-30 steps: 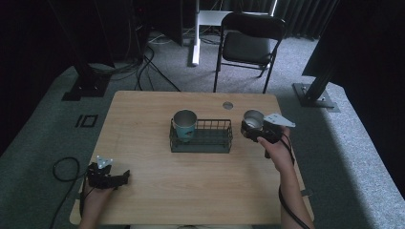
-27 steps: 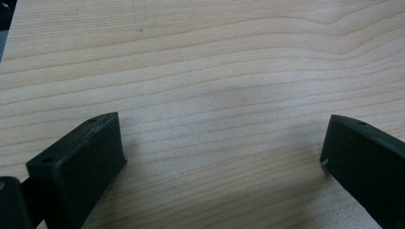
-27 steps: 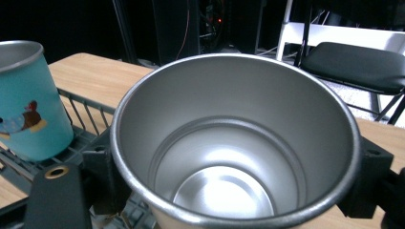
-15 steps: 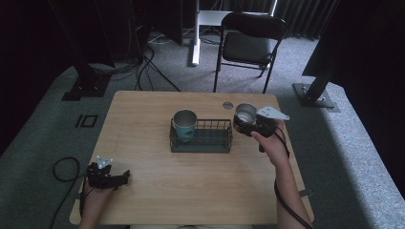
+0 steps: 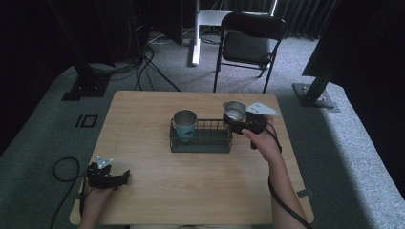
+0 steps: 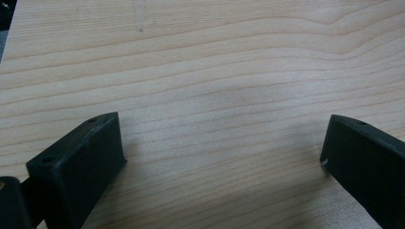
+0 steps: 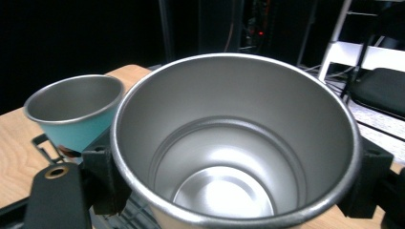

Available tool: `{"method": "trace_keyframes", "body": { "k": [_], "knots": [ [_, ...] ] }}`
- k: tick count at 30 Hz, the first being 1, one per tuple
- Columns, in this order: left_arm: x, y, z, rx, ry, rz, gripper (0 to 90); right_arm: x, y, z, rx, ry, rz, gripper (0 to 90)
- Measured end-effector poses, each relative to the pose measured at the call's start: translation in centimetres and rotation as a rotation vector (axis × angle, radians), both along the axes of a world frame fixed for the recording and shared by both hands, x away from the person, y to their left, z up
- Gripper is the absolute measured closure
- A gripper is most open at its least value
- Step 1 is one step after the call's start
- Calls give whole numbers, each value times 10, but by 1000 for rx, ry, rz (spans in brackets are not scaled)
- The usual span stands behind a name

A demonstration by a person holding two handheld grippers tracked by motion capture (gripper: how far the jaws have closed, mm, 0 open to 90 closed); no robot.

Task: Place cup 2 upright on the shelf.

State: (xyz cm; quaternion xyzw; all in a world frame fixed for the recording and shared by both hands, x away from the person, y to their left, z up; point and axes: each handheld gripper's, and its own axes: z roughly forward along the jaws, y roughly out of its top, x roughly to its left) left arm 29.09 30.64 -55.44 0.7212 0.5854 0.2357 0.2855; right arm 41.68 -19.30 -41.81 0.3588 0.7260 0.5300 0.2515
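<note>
Shiny round steel cup [image 7: 234,143], hard, light, slippery; squeezed by its sides in right gripper [image 5: 237,123]. Left gripper [image 6: 224,152] wide apart, holding nothing.

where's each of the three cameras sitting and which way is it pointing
High view: above the person's side, facing forward and down on the table; both forearms, left gripper and right gripper show.
Left gripper view: rides the left gripper, looking down at bare wood between its wide-apart jaws.
Right gripper view: rides the right gripper, looking into the steel cup clamped in its jaws.
Shared: the high and right gripper views both show that cup, the teal cup and the wire basket.
</note>
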Motion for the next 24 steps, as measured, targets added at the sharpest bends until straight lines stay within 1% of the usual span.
{"method": "trace_keyframes", "body": {
  "k": [4,5,6,13,19,24],
  "knots": [
    [0,0,0,0,0,0,14,2,9,1,0,-1,29,177],
    [0,0,0,0,0,0,14,2,9,1,0,-1,29,177],
    [0,0,0,0,0,0,14,3,13,1,-5,0,42,177],
    [0,0,0,0,0,0,14,6,23,-2,-20,-2,93,177],
    [0,0,0,0,0,0,14,9,28,-7,-8,11,163,177],
    [0,0,0,0,0,0,14,13,33,-15,-22,36,178,177]
  ]
}}
